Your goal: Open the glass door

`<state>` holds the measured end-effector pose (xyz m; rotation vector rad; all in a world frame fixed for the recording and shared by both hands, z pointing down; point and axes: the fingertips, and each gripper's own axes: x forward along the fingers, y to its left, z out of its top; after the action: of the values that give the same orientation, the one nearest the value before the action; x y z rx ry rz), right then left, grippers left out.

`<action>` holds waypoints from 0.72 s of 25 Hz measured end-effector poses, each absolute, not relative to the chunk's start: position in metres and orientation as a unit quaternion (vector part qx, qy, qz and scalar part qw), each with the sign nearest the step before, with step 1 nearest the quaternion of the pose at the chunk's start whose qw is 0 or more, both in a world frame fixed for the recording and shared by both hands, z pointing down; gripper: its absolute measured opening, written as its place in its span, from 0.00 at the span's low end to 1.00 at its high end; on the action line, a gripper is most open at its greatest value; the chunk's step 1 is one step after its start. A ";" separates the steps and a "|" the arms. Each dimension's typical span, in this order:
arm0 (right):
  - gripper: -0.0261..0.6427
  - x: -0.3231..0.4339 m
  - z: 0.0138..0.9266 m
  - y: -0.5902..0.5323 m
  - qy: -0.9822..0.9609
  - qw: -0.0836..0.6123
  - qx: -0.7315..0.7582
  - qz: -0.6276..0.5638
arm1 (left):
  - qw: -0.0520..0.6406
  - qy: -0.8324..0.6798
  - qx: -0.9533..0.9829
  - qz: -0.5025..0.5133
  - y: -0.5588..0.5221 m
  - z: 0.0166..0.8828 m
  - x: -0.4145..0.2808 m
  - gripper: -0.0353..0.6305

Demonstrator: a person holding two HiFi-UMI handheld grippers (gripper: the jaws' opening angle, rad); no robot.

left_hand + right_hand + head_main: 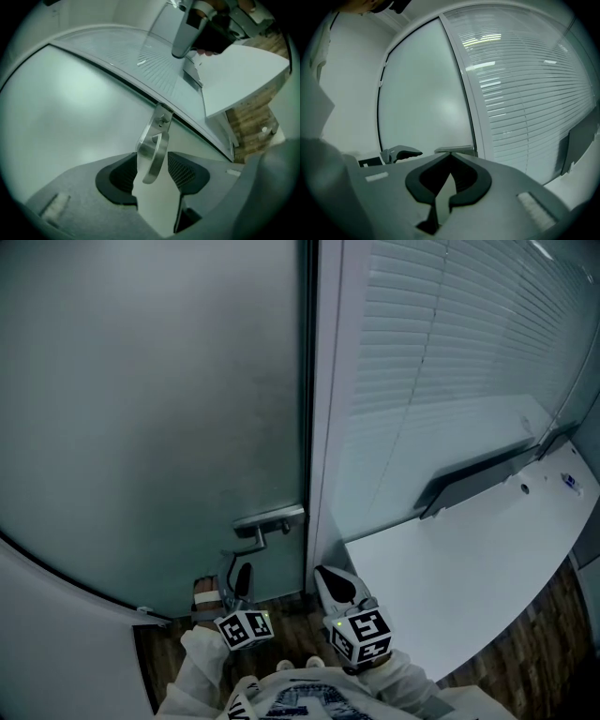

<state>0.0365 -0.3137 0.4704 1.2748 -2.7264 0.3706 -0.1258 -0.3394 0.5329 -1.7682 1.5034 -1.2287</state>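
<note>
The frosted glass door [150, 427] carries a brushed metal lever handle [269, 521] near its right edge. My left gripper [236, 583] sits just below that handle in the head view. In the left gripper view, my left gripper [152, 169] is open and the handle [155, 140] hangs in the gap between its dark pads [117, 176], with space on both sides. My right gripper [337, 589] is held beside the door frame [323, 427], shut with nothing in it; its tips meet in the right gripper view [450, 155], facing the door [422, 93].
A window with closed white blinds [450, 362] fills the wall right of the frame. A white tabletop [459, 577] juts out below it, with a dark grey bar [478, 479] at its far edge. The wooden floor [281, 624] shows beneath my grippers.
</note>
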 end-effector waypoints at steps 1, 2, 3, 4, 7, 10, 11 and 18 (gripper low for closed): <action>0.05 0.040 0.470 -0.314 -0.896 0.054 0.424 0.122 | 0.263 0.543 -0.649 -0.462 -0.344 0.535 -0.124 0.37; 0.05 0.043 0.470 -0.314 -0.894 0.054 0.429 0.122 | 0.272 0.534 -0.647 -0.471 -0.349 0.536 -0.122 0.37; 0.05 0.047 0.469 -0.315 -0.891 0.054 0.433 0.123 | 0.281 0.528 -0.644 -0.478 -0.354 0.537 -0.121 0.37; 0.05 0.051 0.468 -0.316 -0.889 0.055 0.437 0.123 | 0.289 0.522 -0.640 -0.483 -0.360 0.538 -0.120 0.37; 0.05 0.060 0.470 -0.313 -0.884 0.056 0.447 0.125 | 0.304 0.510 -0.634 -0.495 -0.368 0.544 -0.117 0.37; 0.05 0.067 0.469 -0.311 -0.880 0.056 0.455 0.126 | 0.307 0.498 -0.635 -0.504 -0.371 0.551 -0.115 0.37; 0.05 0.069 0.469 -0.311 -0.878 0.055 0.457 0.126 | 0.310 0.496 -0.634 -0.506 -0.372 0.552 -0.114 0.37; 0.05 0.077 0.471 -0.311 -0.874 0.054 0.465 0.131 | 0.322 0.497 -0.626 -0.507 -0.376 0.553 -0.112 0.24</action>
<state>0.0770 -0.3106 0.4705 1.4135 -2.6552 0.3987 -0.1117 -0.3763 0.5531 -1.6448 1.3039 -1.3320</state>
